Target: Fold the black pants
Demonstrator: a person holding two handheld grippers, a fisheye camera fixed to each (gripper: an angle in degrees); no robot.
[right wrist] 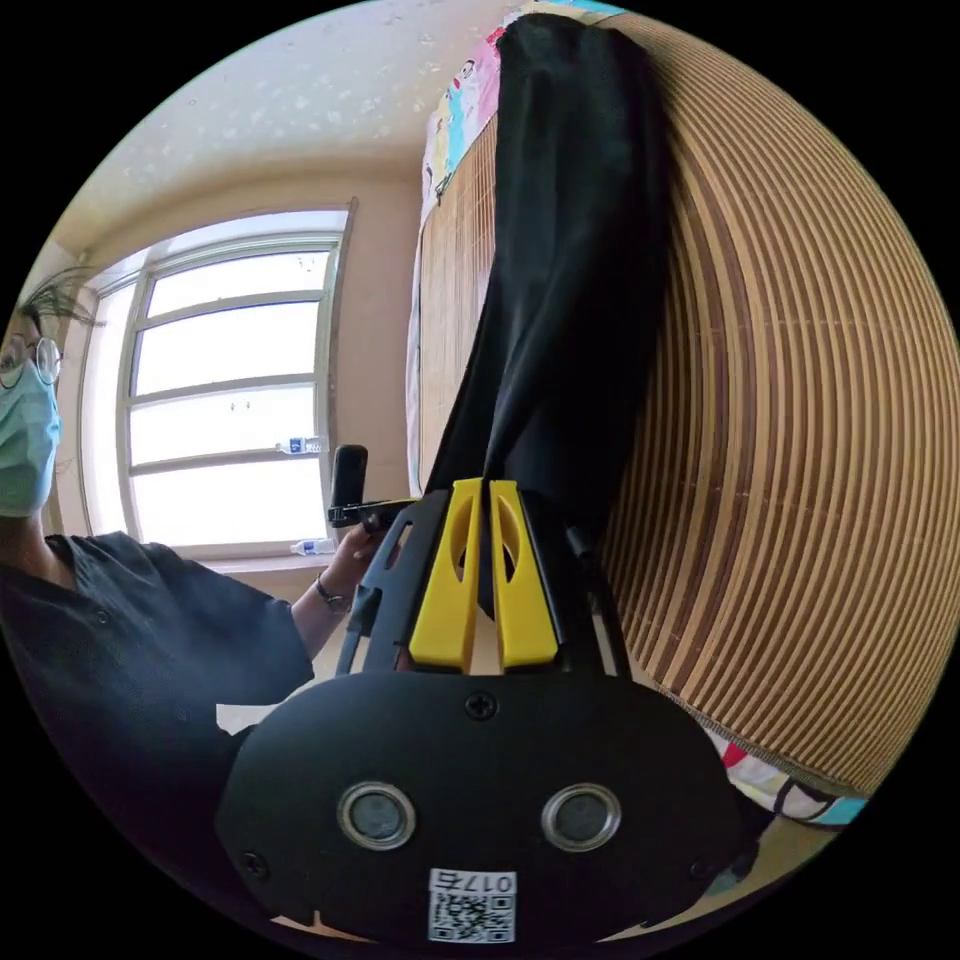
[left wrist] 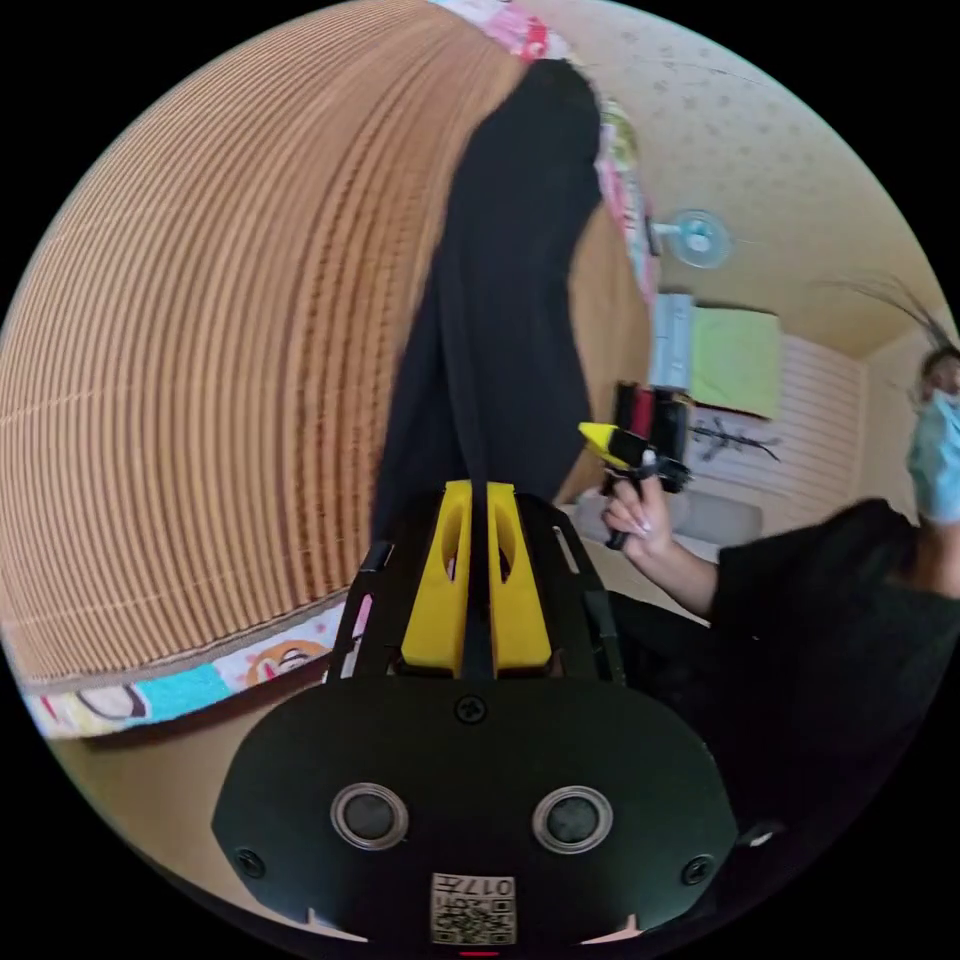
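home bedroom, bamboo mat (left wrist: 200,350), window (right wrist: 230,380)

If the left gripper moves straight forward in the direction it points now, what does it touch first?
The left gripper is already shut on the black pants, so it would push further into that cloth first. Behind the pants lies the striped bamboo mat; it would probably come next, though depth is unclear here.

Daylight pours in through the window (right wrist: 235,380), whose panes are blown out to near white in the right gripper view. Both views are bright and mostly sharp, with strong fisheye bending at the round black edges. The black pants (left wrist: 505,290) show almost no detail in their folds.
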